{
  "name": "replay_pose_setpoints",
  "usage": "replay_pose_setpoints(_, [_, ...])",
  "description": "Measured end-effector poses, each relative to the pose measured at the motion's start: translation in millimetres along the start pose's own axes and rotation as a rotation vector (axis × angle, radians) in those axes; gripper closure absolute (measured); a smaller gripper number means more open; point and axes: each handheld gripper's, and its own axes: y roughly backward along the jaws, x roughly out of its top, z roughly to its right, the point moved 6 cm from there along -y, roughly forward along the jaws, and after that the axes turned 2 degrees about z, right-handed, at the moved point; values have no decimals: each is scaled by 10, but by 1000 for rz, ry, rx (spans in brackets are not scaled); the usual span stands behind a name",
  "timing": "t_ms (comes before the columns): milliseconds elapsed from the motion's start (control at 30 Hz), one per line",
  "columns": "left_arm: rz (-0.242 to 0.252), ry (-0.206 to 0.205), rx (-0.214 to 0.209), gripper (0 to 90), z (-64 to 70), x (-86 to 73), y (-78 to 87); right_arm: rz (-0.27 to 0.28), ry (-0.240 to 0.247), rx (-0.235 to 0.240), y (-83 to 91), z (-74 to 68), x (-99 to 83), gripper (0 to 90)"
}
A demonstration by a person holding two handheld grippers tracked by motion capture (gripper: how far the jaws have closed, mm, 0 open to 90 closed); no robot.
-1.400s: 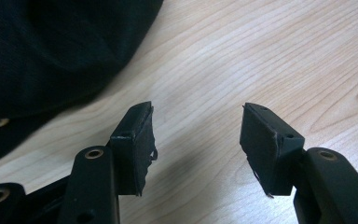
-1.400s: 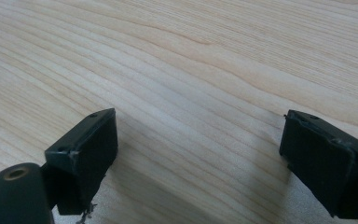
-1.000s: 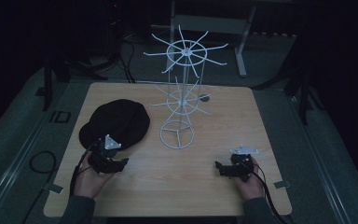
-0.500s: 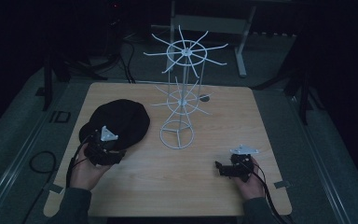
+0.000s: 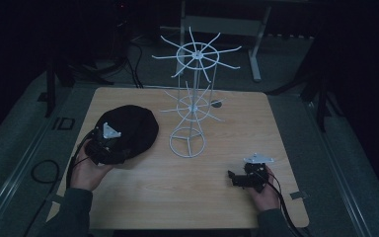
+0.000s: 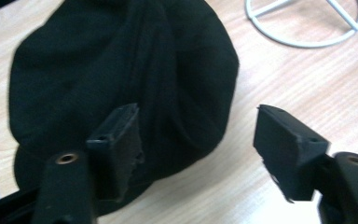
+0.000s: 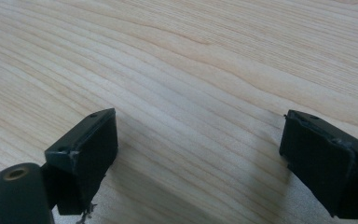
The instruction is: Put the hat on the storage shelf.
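While much of the room beyond the table is too dark to make out, the wooden tabletop itself is lit. A white wire rack stands upright near the table's middle and serves as the landmark: a ring base, a thin post and two tiers of spokes. Its ring base is cut off at the top edge of the left gripper view.

A black cap lies flat on the table just to the left of the rack, apart from its base. In the left gripper view the cap is so dark that only a few folds show, and its near edge is hidden behind the jaws.

The left gripper sits at the cap's near left edge, on the side away from the rack. Its jaws stand wide apart with nothing clamped between them; one jaw overlaps the cap, the other is over bare wood.

The right gripper is near and to the right of the rack, low over bare wood, jaws spread wide and empty.
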Motion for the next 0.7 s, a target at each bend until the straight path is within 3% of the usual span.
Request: replay_pose_setpoints(700, [-16,16,-35,187,-208,125,-117,0,-4,0,0,-3,0,110])
